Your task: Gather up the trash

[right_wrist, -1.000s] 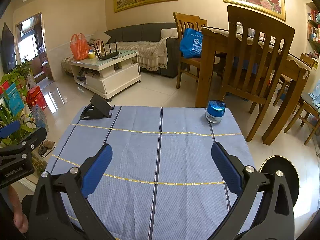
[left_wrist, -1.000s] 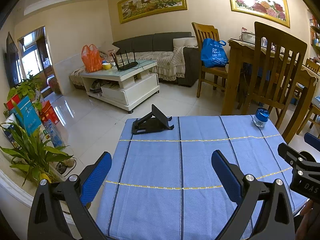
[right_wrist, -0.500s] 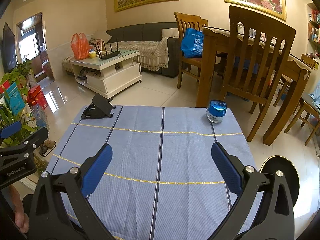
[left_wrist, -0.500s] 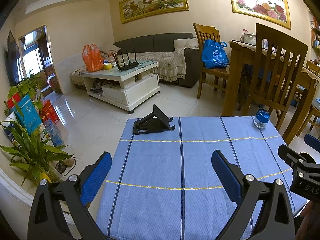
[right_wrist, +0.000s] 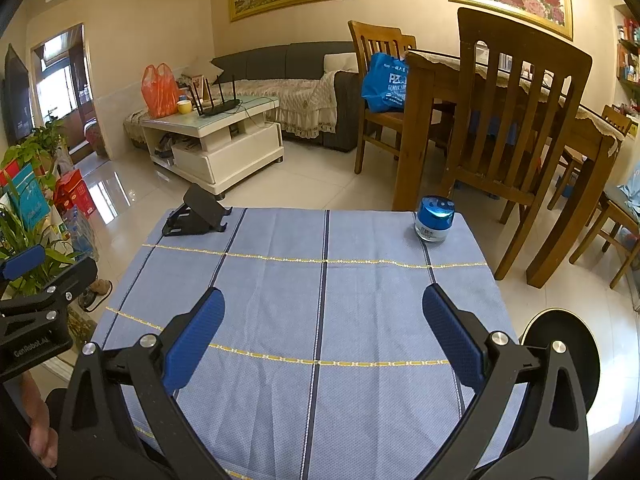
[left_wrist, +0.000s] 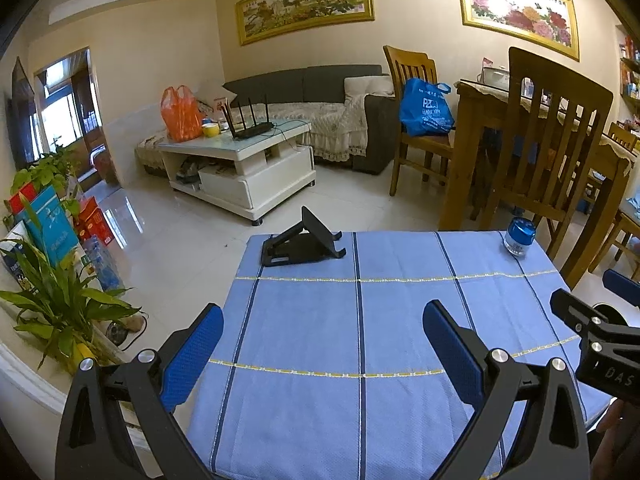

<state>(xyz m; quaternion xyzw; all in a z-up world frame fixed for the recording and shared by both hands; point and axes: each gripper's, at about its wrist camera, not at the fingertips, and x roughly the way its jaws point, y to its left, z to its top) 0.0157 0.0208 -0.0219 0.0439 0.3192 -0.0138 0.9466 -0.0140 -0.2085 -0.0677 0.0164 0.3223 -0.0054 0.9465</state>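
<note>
Here, blue tablecloth (right_wrist: 320, 300) covers table; sofa (left_wrist: 320, 80) behind.

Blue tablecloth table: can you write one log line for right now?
left gripper: open | right gripper: open | small blue-lidded jar: untouched | black folding stand: untouched

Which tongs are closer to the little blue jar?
Right. The jar sits at the table's far right corner, ahead of the right tongs and slightly to their right. The left tongs hover farther left, so the jar lies well off to their right.
</note>
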